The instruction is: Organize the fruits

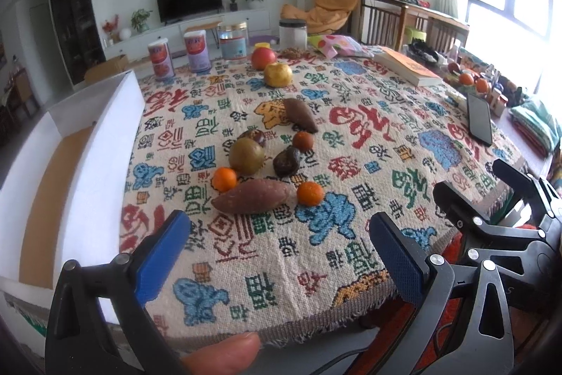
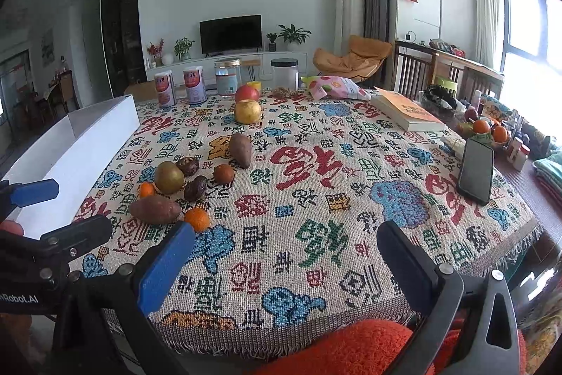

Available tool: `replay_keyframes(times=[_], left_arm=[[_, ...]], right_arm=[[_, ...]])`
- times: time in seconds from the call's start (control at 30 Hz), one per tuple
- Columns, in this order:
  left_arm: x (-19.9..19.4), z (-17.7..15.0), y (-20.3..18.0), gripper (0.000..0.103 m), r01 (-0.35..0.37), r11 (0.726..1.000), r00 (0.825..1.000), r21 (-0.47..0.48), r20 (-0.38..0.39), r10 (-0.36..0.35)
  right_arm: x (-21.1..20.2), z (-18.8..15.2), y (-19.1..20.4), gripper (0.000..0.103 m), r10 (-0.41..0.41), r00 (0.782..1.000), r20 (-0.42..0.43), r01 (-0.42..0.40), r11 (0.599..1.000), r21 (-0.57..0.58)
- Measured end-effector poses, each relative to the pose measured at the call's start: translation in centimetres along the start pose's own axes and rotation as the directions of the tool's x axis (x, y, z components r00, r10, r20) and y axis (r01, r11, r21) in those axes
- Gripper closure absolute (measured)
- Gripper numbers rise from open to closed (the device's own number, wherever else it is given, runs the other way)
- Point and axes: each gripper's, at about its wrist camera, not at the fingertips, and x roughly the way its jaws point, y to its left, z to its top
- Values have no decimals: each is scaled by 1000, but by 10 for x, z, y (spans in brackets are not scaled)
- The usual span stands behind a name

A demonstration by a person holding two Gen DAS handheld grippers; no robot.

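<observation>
Fruit lies in a loose cluster on the patterned tablecloth point(image 1: 351, 136): a sweet potato point(image 1: 251, 195), two small oranges point(image 1: 224, 179) point(image 1: 309, 193), a green round fruit point(image 1: 247, 155), dark wrinkled fruits point(image 1: 286, 160) and a second sweet potato point(image 1: 300, 115). Farther back sit a yellow fruit point(image 1: 277, 74) and a red apple point(image 1: 263, 58). My left gripper point(image 1: 281, 255) hangs open and empty over the table's near edge, just short of the cluster. My right gripper point(image 2: 284, 264) is open and empty too, to the right of the fruit point(image 2: 154, 208).
A white open box point(image 1: 105, 143) stands along the table's left side. Two cans point(image 1: 161, 57), two jars point(image 1: 232, 39), a snack bag point(image 1: 333, 44), a book point(image 1: 407, 65), a phone point(image 1: 479, 118) and a bowl of oranges point(image 1: 470, 79) line the back and right.
</observation>
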Motion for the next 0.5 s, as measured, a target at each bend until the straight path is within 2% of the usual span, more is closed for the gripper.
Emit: replay_keyframes(times=[0.2, 0.5], left_arm=[[3, 0, 13, 1, -33, 999, 999, -35, 14, 33], [9, -6, 17, 1, -36, 999, 999, -40, 2, 36]], right_arm=[[7, 0, -7, 0, -9, 999, -35, 10, 1000, 22], [18, -7, -7, 0, 13, 997, -71, -12, 1000, 12]])
